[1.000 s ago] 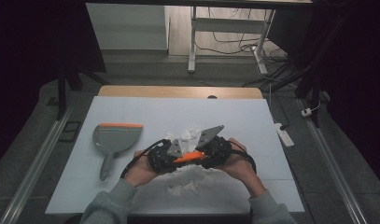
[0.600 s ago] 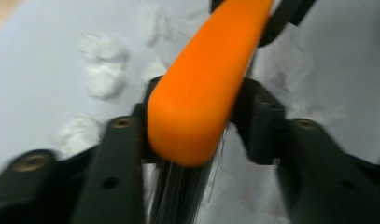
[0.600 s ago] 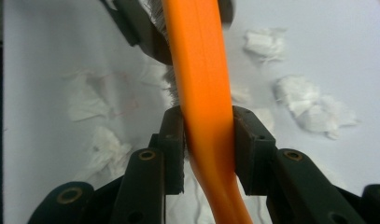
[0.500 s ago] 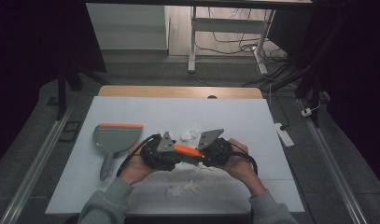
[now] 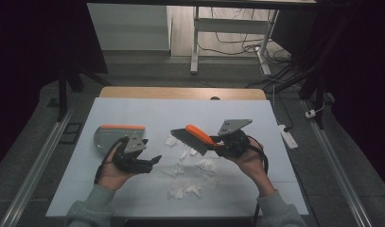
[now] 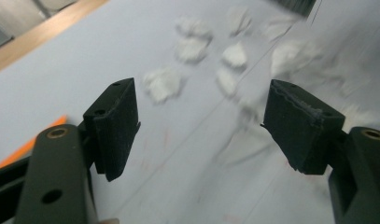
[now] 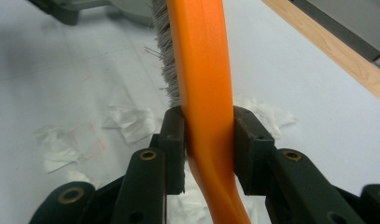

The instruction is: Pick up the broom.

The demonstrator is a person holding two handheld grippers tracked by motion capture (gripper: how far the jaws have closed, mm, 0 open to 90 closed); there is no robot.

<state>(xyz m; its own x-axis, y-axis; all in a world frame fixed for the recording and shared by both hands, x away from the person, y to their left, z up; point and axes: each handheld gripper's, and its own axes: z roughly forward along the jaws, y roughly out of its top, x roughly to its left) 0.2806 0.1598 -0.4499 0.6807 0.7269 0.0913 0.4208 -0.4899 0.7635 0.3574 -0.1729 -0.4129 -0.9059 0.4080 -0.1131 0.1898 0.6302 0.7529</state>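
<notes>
High view: my right gripper clamps the brush above the paper scraps unswept on the desk; my left gripper, just opening, is empty near the dustpan.

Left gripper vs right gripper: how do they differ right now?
The left gripper stands open with nothing between its pads, having just opened; the right gripper is shut on the brush by its orange handle. In the high view the left gripper sits low by the dustpan, while the right gripper holds the brush tilted above the paper scraps. Both are black, two-jawed and hand-held.
</notes>
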